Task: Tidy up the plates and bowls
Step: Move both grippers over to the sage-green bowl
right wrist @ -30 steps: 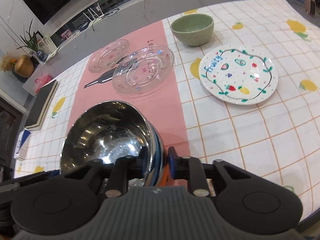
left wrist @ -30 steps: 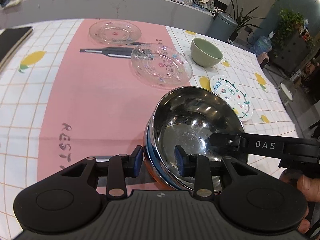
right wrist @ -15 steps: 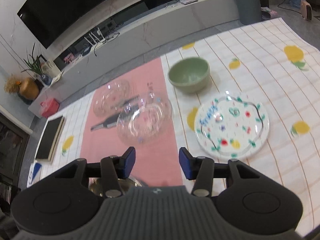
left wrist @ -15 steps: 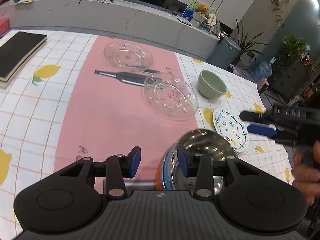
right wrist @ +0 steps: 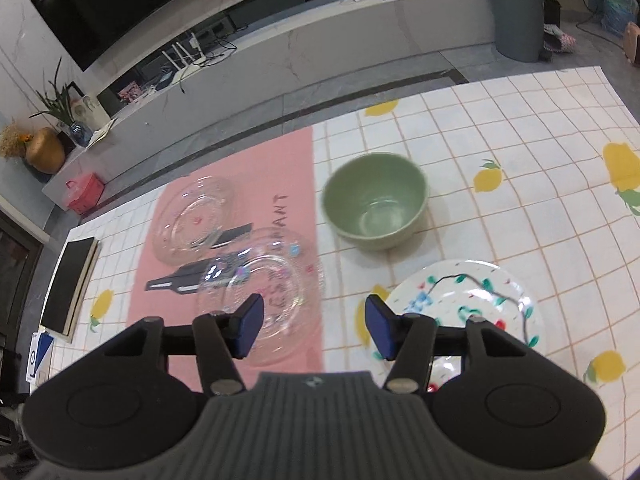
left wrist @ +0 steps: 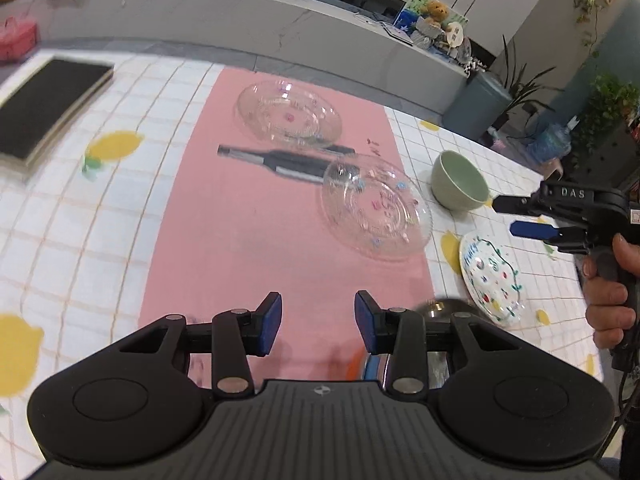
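My left gripper (left wrist: 318,326) is open and empty above the pink runner (left wrist: 248,240). A steel bowl (left wrist: 438,308) in a stack with blue and orange bowls shows partly behind its right finger. Two clear glass plates lie ahead, one far (left wrist: 290,114) and one near (left wrist: 376,206). A green bowl (left wrist: 460,180) and a painted white plate (left wrist: 490,278) lie to the right. My right gripper (right wrist: 314,326) is open and empty, raised above the table, with the green bowl (right wrist: 376,200) ahead, the painted plate (right wrist: 464,300) right and the near glass plate (right wrist: 260,292) left. It also shows in the left wrist view (left wrist: 516,216).
A black book (left wrist: 44,108) lies at the table's far left. The tablecloth (right wrist: 540,184) is white with a lemon print. A grey counter (left wrist: 280,28) and a bin (right wrist: 518,16) stand beyond the table. A bottle picture is printed on the runner.
Both grippers have let go of the steel bowl stack and risen away from it. The right gripper has moved off to the right, toward the green bowl and painted plate.
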`<action>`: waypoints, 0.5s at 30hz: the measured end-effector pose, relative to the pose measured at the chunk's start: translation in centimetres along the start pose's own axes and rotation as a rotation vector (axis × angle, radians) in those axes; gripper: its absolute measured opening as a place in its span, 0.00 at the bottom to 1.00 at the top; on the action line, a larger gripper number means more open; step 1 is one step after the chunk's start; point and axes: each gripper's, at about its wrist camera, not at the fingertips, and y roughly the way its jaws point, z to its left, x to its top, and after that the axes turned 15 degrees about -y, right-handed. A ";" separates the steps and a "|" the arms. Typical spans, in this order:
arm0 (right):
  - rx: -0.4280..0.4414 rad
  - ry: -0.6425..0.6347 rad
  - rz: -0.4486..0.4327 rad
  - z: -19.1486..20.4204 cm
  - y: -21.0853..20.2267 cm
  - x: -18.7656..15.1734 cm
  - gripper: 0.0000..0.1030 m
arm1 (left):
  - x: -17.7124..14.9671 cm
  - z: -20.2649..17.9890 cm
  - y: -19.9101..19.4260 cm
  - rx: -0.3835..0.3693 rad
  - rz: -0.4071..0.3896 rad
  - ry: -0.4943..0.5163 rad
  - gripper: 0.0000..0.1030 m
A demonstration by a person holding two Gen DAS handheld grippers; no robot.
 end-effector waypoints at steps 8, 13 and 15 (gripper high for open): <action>-0.018 0.116 -0.011 -6.0 -0.1 1.1 0.54 | 3.9 -7.7 2.0 0.026 -0.016 0.105 0.47; -0.027 0.188 -0.034 -9.0 -0.3 1.4 0.54 | 5.5 -12.8 5.1 0.045 0.010 0.180 0.48; -0.023 0.217 -0.037 -9.8 -0.1 1.4 0.54 | 5.8 -14.5 6.6 0.046 0.025 0.197 0.48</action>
